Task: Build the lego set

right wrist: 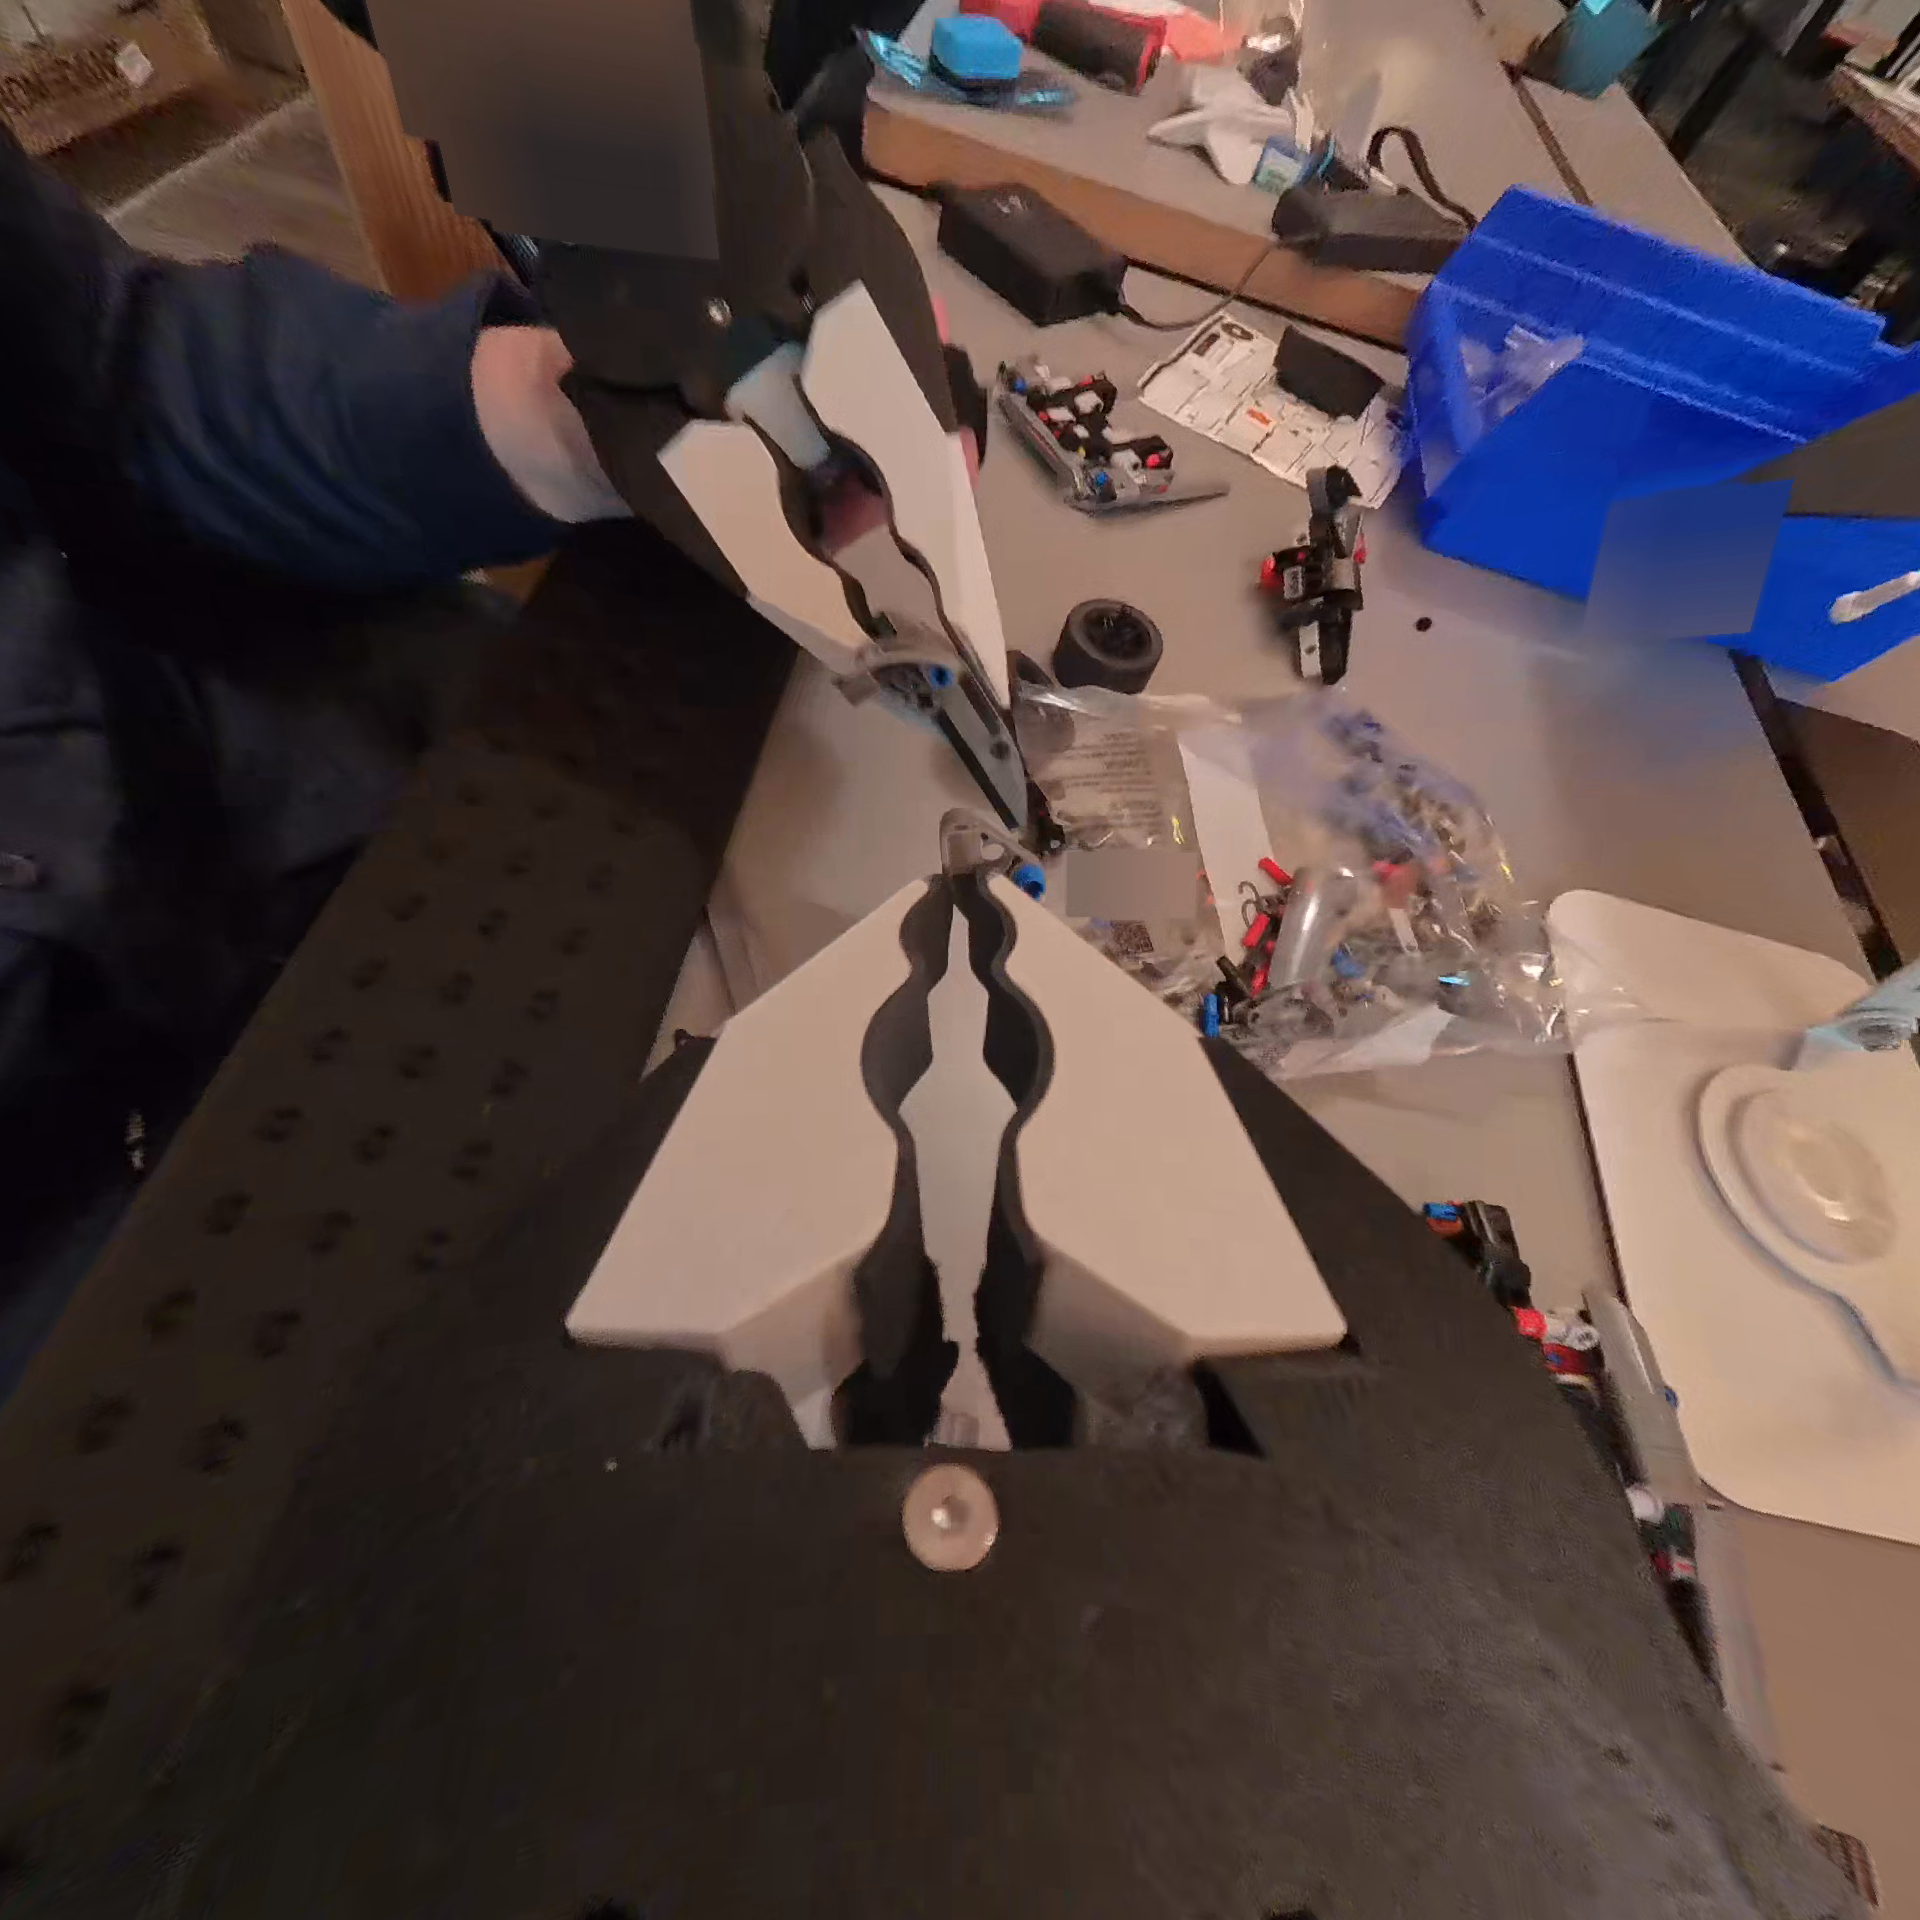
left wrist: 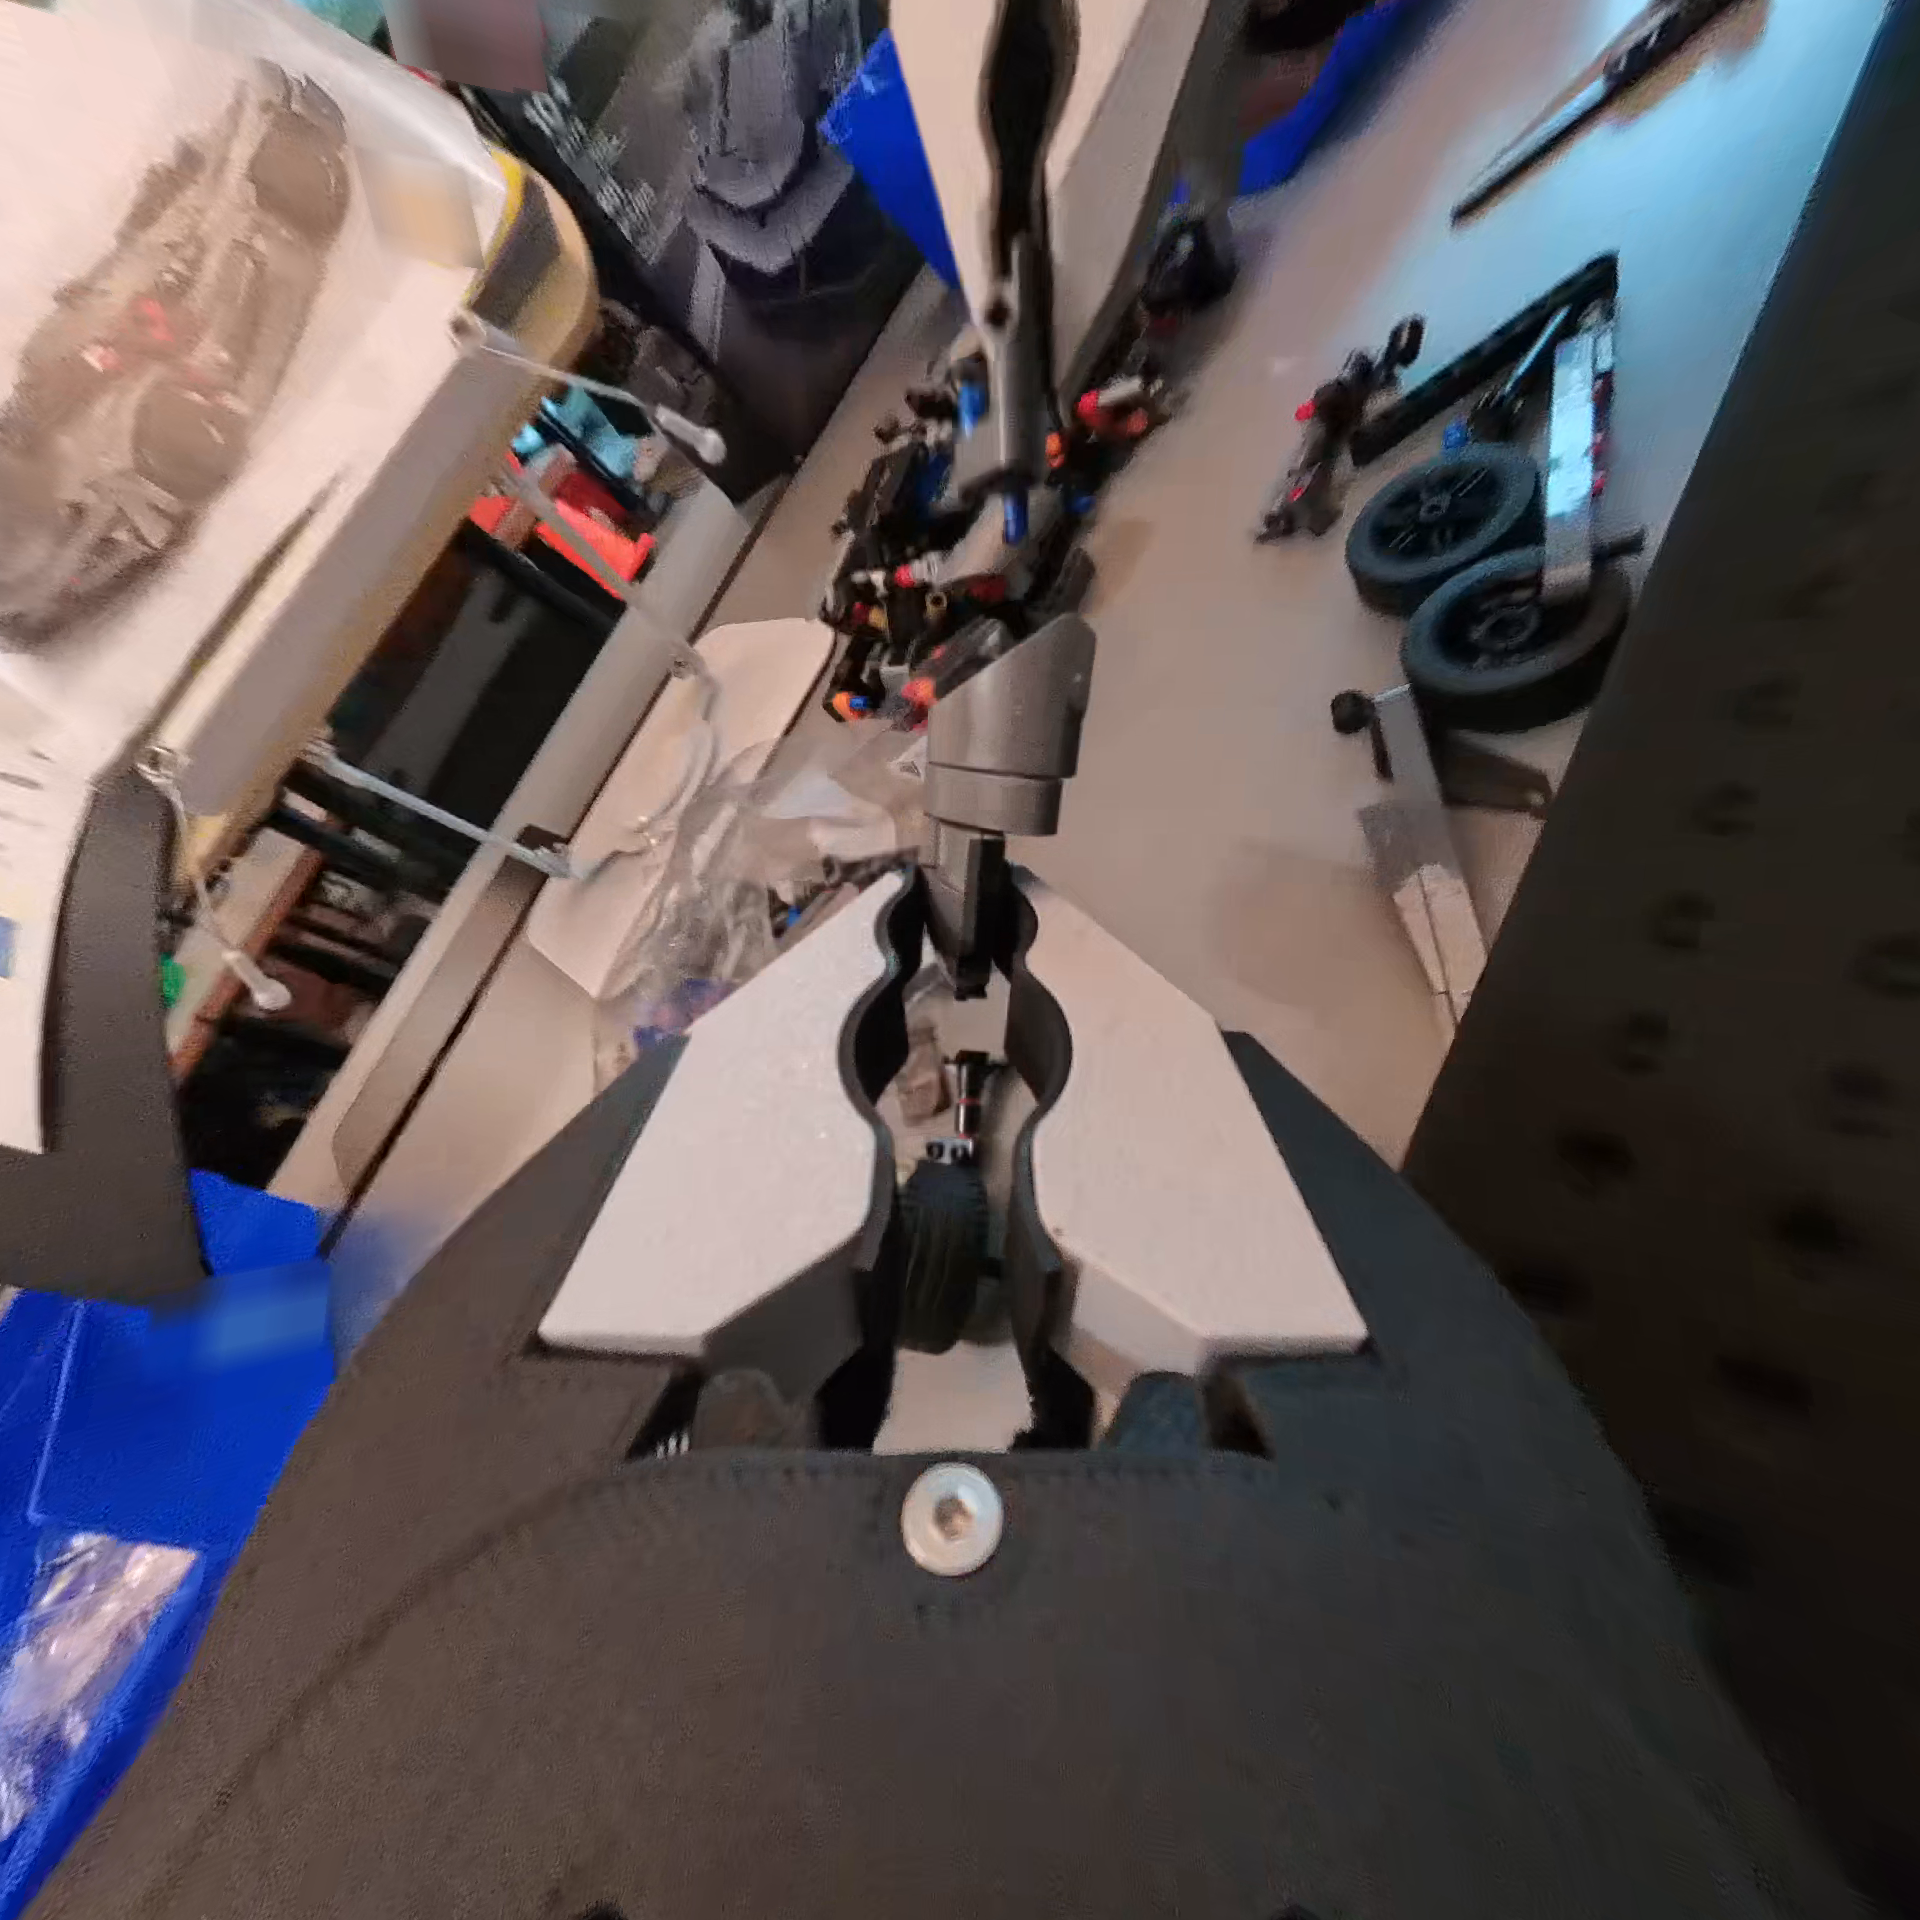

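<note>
Progress, as a judgement: the build is partway. In the left wrist view, a bare chassis (left wrist: 935, 561) bristling with blue and red pins lies at upper centre on the table (left wrist: 1195, 790), and two loose tyres (left wrist: 1486, 582) with a black frame section (left wrist: 1496, 364) lie at upper right, not yet fitted. In the right wrist view, a bag of unsorted parts (right wrist: 1351, 914) at centre right and a single tyre (right wrist: 1107, 644) at centre remain unused, so most assembly is left.

Left hand-held gripper (left wrist: 961, 914): its jaws are closed on a grey panel sub-assembly (left wrist: 1003, 727), at frame centre. In the right wrist view the same piece (right wrist: 956, 717) sits centre-left, long axis running from upper left to lower right, its free end pointing down toward the right tool.

Right hand-held gripper (right wrist: 966, 894): jaws nearly shut at the tips, pinching a small grey connector (right wrist: 971, 836) with a blue pin, just beside the lower end of the panel. Whether the two pieces touch cannot be told.
</note>
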{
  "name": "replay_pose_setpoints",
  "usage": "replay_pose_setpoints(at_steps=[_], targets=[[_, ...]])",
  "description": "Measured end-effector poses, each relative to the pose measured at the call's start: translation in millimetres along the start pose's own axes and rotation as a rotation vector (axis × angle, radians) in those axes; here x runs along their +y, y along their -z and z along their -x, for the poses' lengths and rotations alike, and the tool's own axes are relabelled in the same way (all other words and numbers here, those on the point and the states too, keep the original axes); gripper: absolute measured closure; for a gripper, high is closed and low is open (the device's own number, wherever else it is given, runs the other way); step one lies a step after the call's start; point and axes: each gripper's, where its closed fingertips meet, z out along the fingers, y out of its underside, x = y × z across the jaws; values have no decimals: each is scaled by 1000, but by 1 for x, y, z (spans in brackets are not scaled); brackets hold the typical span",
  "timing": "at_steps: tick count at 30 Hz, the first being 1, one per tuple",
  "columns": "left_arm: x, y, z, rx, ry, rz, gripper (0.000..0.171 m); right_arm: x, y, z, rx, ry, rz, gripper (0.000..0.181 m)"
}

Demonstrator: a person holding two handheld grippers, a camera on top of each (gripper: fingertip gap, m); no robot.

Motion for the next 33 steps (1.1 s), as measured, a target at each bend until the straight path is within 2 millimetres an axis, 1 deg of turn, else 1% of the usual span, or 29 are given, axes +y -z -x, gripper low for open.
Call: replay_pose_setpoints(at_steps=[1, 3, 5, 6, 7, 10, 11, 13, 15, 17, 18, 19, 20, 21, 22, 24, 25, 26, 27, 29, 32, 33], targets=[[-5, 3, 0, -2, 8, -34, 161, 6, -5, 1, -4, 1, 36, 180], [-6, 5, 2, -15, 8, -50, 162, 14, -17, 9, -46, -16, 72, 179], [-7, 5, -1, 12, 28, -65, 161, 11, -23, 16, -108, -71, 37, 179], [-9, 5, -4, 33, 31, -72, 162, 8, -23, 16, -127, -104, 9, 179], [-7, 3, -10, 56, 18, -50, 161, 9, -22, 13, -131, -137, 1, 179], [13, -9, -25, 101, -27, 80, 161, 21, -19, 8, -134, -178, 29, 179], [16, -11, -26, 96, -55, 104, 161, 25, -20, 9, -138, -175, 53, 179], [15, -14, -30, 101, -76, 113, 161, 43, -27, 11, -126, -151, 167, 179], [13, -14, -26, 60, -100, 115, 161, 62, -35, 17, -122, -98, 282, 178], [11, -14, -26, 48, -109, 110, 161, 74, -41, 21, -117, -75, 368, 177], [11, -15, -25, 38, -115, 115, 161, 77, -43, 22, -112, -64, 393, 167], [11, -15, -24, 23, -127, 122, 161, 75, -43, 19, -88, -50, 390, 152], [10, -15, -25, 25, -125, 121, 161, 68, -43, 16, -68, -36, 363, 142], [9, -16, -28, 43, -110, 115, 161, 57, -41, 14, -48, -19, 315, 139], [9, -16, -28, 47, -103, 114, 161, 43, -38, 13, -26, 8, 254, 140], [9, -18, -28, 58, -64, 117, 161, 15, -35, 17, -4, 89, 132, 143], [8, -18, -31, 84, -39, 108, 161, 7, -35, 20, 7, 125, 104, 142], [8, -19, -30, 85, -28, 109, 161, 4, -37, 23, 10, 145, 100, 138], [11, -20, -27, 66, -22, 127, 161, 5, -41, 27, 0, 154, 116, 134], [12, -20, -29, 79, -11, 134, 161, 12, -48, 29, 16, 203, 172, 133], [9, -22, -35, 115, -1, 122, 161, 14, -56, 29, 65, 287, 205, 155], [8, -23, -39, 136, 7, 120, 161, 15, -58, 30, 71, 309, 214, 158]])
